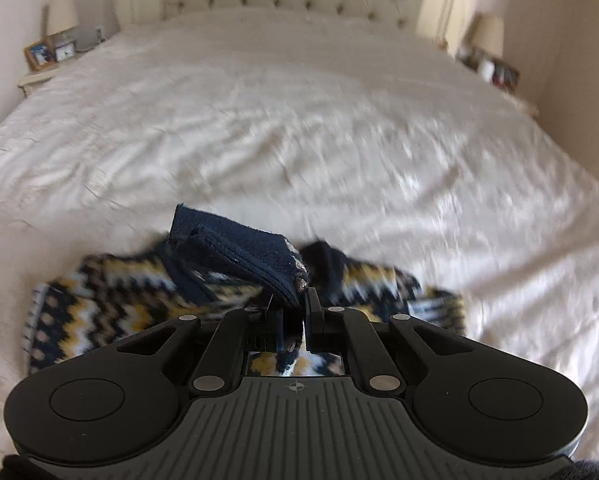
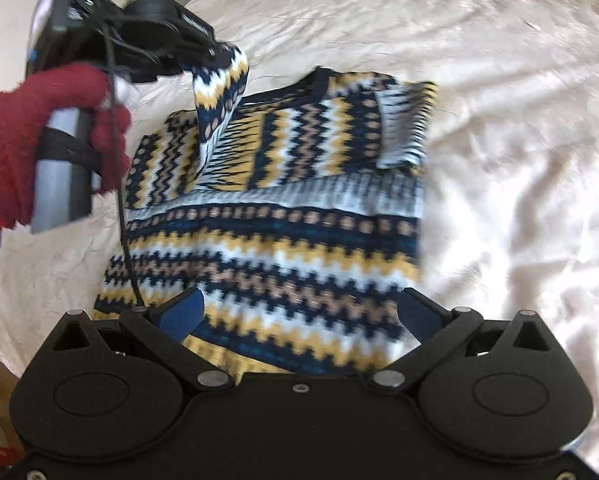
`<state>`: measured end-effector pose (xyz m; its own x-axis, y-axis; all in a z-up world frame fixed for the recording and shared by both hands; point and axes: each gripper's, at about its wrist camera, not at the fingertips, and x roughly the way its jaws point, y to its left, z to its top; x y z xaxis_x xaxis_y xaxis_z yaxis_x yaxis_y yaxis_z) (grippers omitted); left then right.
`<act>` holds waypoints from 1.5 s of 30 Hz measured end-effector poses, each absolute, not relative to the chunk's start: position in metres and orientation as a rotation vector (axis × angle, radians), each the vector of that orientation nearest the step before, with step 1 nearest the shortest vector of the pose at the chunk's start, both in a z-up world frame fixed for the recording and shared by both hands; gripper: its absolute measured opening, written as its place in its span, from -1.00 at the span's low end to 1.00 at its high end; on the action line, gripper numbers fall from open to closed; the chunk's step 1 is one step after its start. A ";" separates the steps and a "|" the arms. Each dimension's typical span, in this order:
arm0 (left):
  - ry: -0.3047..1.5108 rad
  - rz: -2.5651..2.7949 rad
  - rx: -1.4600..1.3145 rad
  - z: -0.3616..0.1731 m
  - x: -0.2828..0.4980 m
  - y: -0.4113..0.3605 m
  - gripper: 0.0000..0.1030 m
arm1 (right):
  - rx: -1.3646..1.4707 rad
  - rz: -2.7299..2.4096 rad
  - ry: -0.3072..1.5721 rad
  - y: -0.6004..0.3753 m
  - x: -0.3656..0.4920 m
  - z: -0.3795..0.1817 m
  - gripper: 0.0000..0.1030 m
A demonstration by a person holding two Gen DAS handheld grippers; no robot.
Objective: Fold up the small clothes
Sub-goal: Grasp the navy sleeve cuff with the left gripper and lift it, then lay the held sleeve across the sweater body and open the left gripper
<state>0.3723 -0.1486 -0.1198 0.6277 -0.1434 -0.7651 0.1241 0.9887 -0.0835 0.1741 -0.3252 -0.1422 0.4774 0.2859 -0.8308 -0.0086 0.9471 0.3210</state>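
At the left of the right wrist view, a hand in a red fuzzy glove (image 2: 51, 132) is seen gripping the handle of the left claw (image 2: 215, 54), whose jaws are pressed together on a sleeve (image 2: 219, 96) of the patterned sweater (image 2: 279, 216). The sleeve is lifted clear of the sweater's body and hangs from the pinch, which is judged to be the hold needed for carrying it across the chest as a fold. In the left wrist view the dark cuff (image 1: 239, 248) is seen sticking up just beyond the left claw's tips, with the rest of the garment spread flat below and to both sides of the claw.

The right claw (image 2: 299, 316) is spread wide, with nothing between its jaws; it hovers over the hem, which lies just ahead of its blue pads (image 2: 183, 314). To the right of the left claw, the other sleeve (image 2: 407, 128) is already laid over the chest.

The bed (image 1: 339, 120) beyond both claws is bare of other clothes, so no obstacle is presented. A black cable (image 2: 123, 216) trails from the left claw across the sweater's left edge. Bedside lamps (image 1: 61, 14) stand well apart.
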 end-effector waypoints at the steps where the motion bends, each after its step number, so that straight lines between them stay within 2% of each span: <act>1: 0.889 -0.160 -0.009 -0.126 0.373 -0.155 -0.83 | 0.297 0.174 1.065 -0.330 0.173 -0.144 0.99; 6: 0.900 -0.230 0.008 -0.130 0.370 -0.186 -0.83 | 0.318 0.157 1.076 -0.340 0.170 -0.150 0.99; 13: 0.855 -0.298 -0.087 -0.122 0.362 -0.178 -0.82 | 0.314 0.153 1.064 -0.339 0.176 -0.148 0.99; 16: 0.833 -0.276 -0.081 -0.113 0.356 -0.161 -0.76 | 0.317 0.149 1.044 -0.338 0.185 -0.145 0.99; 18: 0.822 -0.261 -0.075 -0.108 0.352 -0.146 -0.60 | 0.314 0.146 1.030 -0.337 0.194 -0.143 0.99; 19: 0.818 -0.245 -0.069 -0.107 0.348 -0.136 -0.58 | 0.313 0.145 1.024 -0.336 0.200 -0.142 0.99; 28: 0.911 -0.056 -0.036 -0.126 0.326 -0.047 -0.56 | 0.285 0.133 0.950 -0.329 0.276 -0.141 0.98; 29: 0.924 -0.043 -0.033 -0.129 0.325 -0.039 -0.56 | 0.279 0.128 0.945 -0.329 0.285 -0.143 0.96; 32: 0.964 -0.026 -0.031 -0.140 0.322 -0.018 -0.56 | 0.265 0.096 0.940 -0.331 0.310 -0.149 0.72; 40: 1.010 -0.038 -0.032 -0.157 0.318 0.007 -0.56 | 0.280 0.064 0.991 -0.346 0.357 -0.182 0.70; 45: 1.047 -0.042 -0.042 -0.169 0.318 0.017 -0.55 | 0.296 0.086 1.056 -0.346 0.375 -0.204 0.32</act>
